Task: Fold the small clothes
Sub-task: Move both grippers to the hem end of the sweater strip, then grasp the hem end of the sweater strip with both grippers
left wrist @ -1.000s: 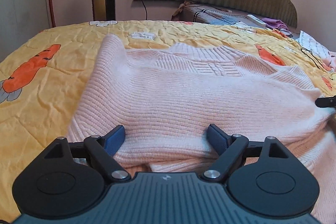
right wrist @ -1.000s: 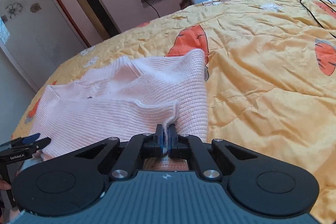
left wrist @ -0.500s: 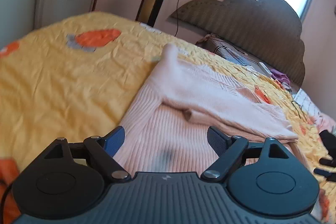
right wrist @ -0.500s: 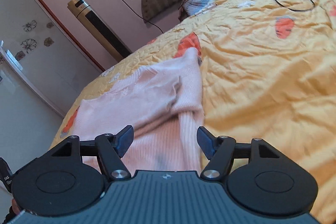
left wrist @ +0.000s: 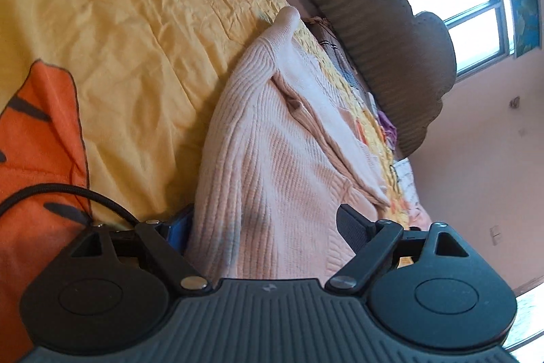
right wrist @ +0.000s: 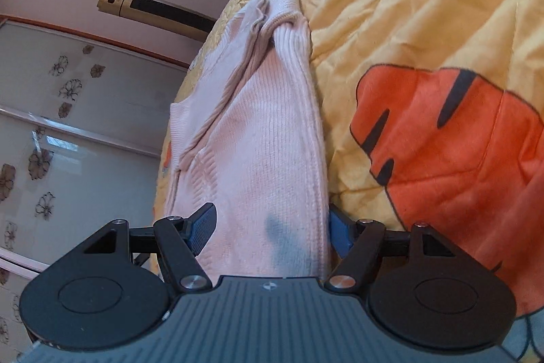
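Note:
A pale pink ribbed knit sweater (left wrist: 272,159) lies partly folded on the yellow quilt; it also shows in the right wrist view (right wrist: 268,131). My left gripper (left wrist: 268,223) is open, rolled sideways, with its jaws astride the sweater's near left edge. My right gripper (right wrist: 272,227) is open, rolled the other way, with its jaws astride the sweater's near right edge. One finger of each gripper sits partly under or behind the knit.
The yellow quilt with orange carrot prints (left wrist: 119,22) covers the bed (right wrist: 442,142). A padded headboard (left wrist: 391,50) and a window (left wrist: 476,5) are beyond. A tower fan (right wrist: 153,9) and a patterned wardrobe door (right wrist: 68,125) stand at the left. A black cable (left wrist: 61,193) crosses the left gripper.
My right gripper let go of the sweater fold and opened. Both grippers dropped to the sweater's near edge and rolled sideways, jaws now straddling it.

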Demonstrator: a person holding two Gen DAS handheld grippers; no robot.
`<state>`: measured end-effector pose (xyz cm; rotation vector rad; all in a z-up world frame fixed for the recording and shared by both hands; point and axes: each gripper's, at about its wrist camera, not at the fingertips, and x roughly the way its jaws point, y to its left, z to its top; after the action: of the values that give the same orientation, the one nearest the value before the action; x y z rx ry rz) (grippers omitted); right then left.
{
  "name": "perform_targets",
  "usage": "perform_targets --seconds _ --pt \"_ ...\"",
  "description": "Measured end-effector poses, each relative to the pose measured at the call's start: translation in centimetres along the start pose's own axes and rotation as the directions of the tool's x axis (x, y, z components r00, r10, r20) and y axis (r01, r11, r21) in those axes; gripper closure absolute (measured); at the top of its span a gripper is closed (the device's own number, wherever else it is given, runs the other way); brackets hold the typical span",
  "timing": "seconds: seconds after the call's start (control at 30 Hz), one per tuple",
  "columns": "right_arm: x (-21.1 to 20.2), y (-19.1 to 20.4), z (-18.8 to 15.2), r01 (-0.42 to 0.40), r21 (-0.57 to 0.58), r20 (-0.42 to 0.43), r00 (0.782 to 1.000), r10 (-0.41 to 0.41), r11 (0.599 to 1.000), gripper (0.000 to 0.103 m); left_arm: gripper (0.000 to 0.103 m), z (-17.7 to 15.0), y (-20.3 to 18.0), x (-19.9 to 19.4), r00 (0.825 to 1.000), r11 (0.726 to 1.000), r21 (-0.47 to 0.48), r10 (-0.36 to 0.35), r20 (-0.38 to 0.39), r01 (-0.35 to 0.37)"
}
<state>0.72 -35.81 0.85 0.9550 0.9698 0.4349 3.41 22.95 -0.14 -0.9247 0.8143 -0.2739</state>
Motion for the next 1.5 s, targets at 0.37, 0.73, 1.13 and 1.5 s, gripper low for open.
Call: perform_targets --seconds 0.37,0.73,1.13,1.5 --pt "-0.6 0.0 -1.8 -0.003 -0.023 -0.040 0.999 0.002 1.000 0.030 0.016 2.1 -0.9 -0.8 0.980 0.975 0.186 0.148 -0.134 -0.122" --pt "-0.7 -0.1 -2.1 -0.050 -0.016 -0.055 0.997 0.049 0.999 0.029 0.018 -1.0 -2.8 -0.2 0.957 0.946 0.316 0.161 -0.241 -0.080" --pt "-0.3 -0.9 -3.3 -0.023 -0.006 -0.100 0.995 0.022 1.000 0.060 0.078 -0.2 -1.8 -0.4 0.946 0.938 0.302 0.243 -0.215 -0.172" --pt "-0.9 0.8 -3.4 -0.029 -0.092 -0.079 0.997 0.022 0.995 0.091 0.094 -0.9 -4.1 -1.5 0.972 0.947 0.301 0.167 -0.166 -0.112"
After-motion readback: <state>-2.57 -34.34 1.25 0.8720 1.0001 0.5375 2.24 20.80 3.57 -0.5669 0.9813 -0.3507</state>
